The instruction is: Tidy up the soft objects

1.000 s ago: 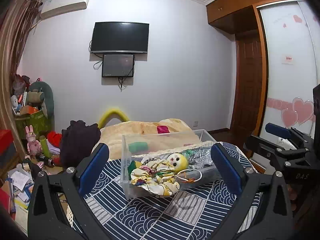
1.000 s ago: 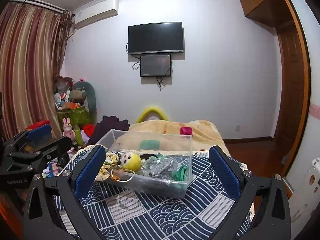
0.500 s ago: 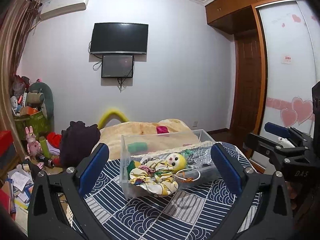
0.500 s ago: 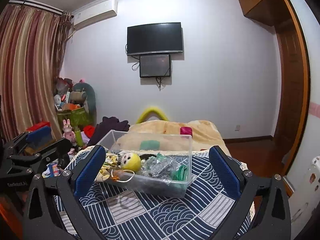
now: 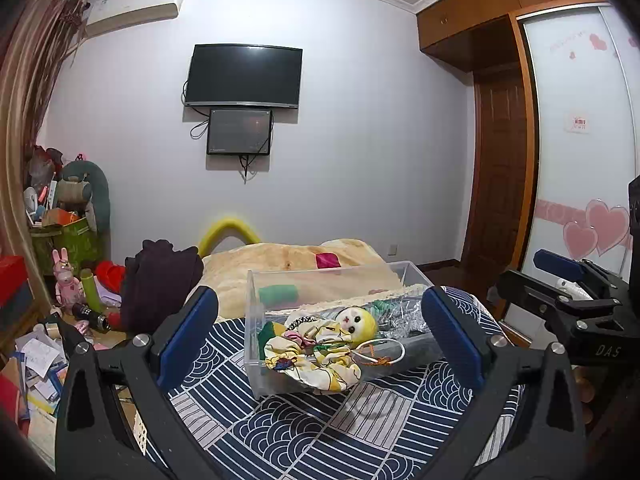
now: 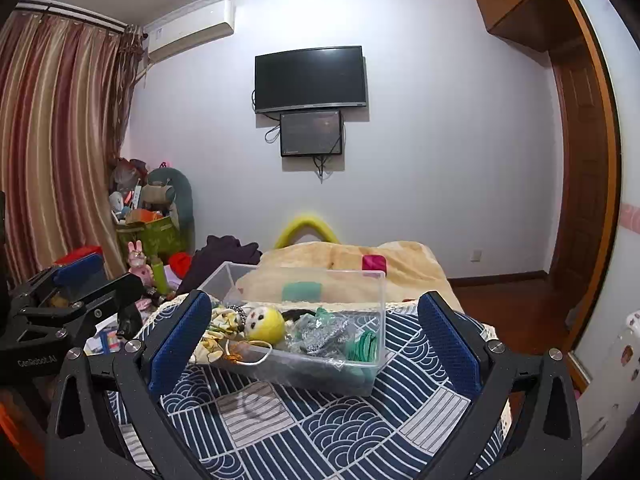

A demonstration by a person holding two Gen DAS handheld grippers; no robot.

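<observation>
Almost nothing has moved in the last second. The left hand-held gripper (image 5: 320, 340) and the right hand-held gripper (image 6: 316, 340) still hang in the air near us, fingers wide apart and holding nothing. Past them, on the blue patterned bed cover (image 6: 304, 420), sits the clear box (image 6: 376, 308). The doll (image 5: 356, 320), the flowery cloth (image 5: 308, 364) and the silver bag (image 6: 320, 330) lie inside it, with the cloth spilling over the near wall. I think the tidying is paused or almost done. Far off is the TV (image 5: 244, 76).
</observation>
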